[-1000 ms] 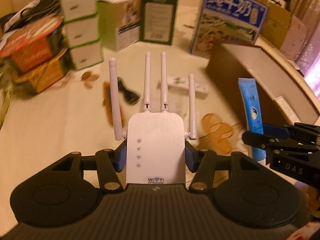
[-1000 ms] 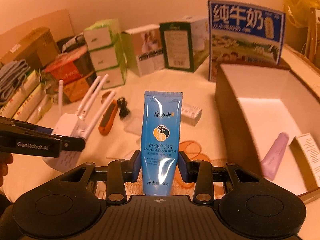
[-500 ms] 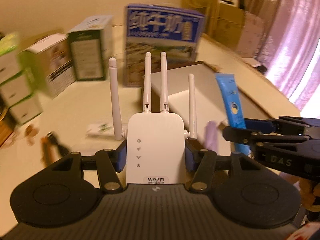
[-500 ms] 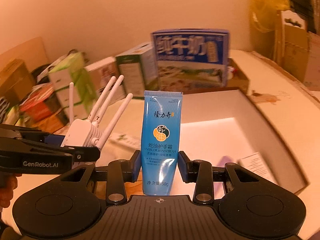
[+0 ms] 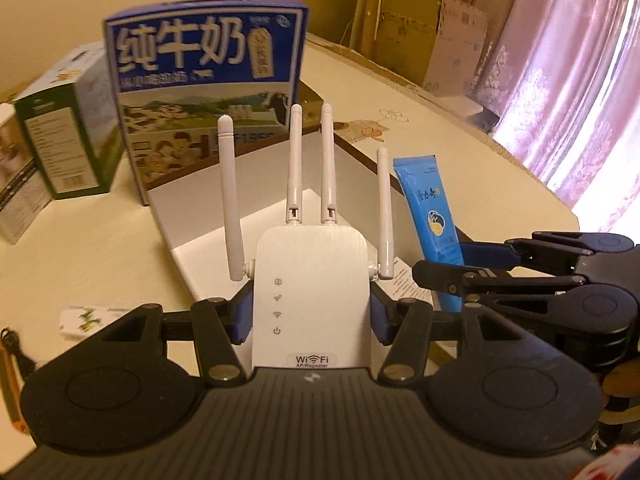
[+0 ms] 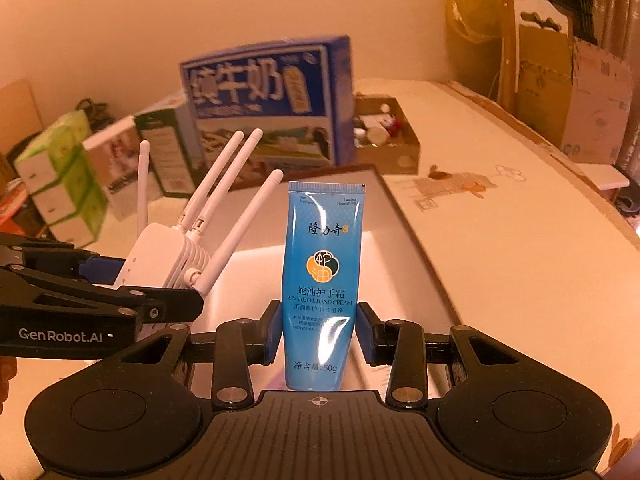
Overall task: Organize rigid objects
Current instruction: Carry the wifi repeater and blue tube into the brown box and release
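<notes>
left wrist view: my left gripper (image 5: 311,314) clamps a smooth white wifi repeater (image 5: 311,296), four slim antennas upright.
my right gripper (image 6: 318,330) pinches a glossy blue hand cream tube (image 6: 322,280).

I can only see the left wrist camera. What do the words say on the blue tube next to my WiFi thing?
Observer: The right wrist view shows the blue tube from the front. It reads "Snake Oil Hand Cream".
Kid: What's hiding behind the big milk box?
Observer: Just to the right of the milk box there's an open brown box. It has little bottles inside.
Kid: What's past the left edge of my picture?
Observer: There are light green-and-white boxes, stacked on top of each other.
</notes>
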A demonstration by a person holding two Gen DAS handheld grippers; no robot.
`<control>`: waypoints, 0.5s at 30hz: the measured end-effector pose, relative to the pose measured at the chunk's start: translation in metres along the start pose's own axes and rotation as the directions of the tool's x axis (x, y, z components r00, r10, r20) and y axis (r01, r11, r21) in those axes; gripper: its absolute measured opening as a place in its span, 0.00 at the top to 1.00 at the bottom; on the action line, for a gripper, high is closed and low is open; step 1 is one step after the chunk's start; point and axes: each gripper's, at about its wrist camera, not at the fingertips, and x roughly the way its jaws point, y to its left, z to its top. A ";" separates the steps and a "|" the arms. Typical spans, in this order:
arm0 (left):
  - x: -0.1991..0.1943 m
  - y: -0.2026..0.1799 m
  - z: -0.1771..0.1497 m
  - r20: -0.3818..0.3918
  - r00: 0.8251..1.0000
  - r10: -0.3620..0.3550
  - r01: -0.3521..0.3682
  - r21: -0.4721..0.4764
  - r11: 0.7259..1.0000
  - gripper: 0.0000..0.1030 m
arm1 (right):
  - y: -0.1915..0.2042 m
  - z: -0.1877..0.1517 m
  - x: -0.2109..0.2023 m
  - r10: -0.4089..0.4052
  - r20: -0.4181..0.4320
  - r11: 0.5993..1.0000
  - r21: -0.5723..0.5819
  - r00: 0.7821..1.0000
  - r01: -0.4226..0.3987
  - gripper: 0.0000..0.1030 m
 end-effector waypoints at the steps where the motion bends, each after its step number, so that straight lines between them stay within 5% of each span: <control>1: 0.009 -0.002 0.003 -0.009 1.000 0.005 -0.005 0.003 1.000 0.50 | -0.004 0.001 0.005 0.000 -0.010 1.000 0.004 1.000 0.000 0.65; 15: 0.092 0.013 0.022 -0.106 0.991 0.079 -0.078 0.015 0.997 0.49 | -0.033 0.019 0.087 0.012 -0.124 0.998 0.069 0.992 -0.004 0.65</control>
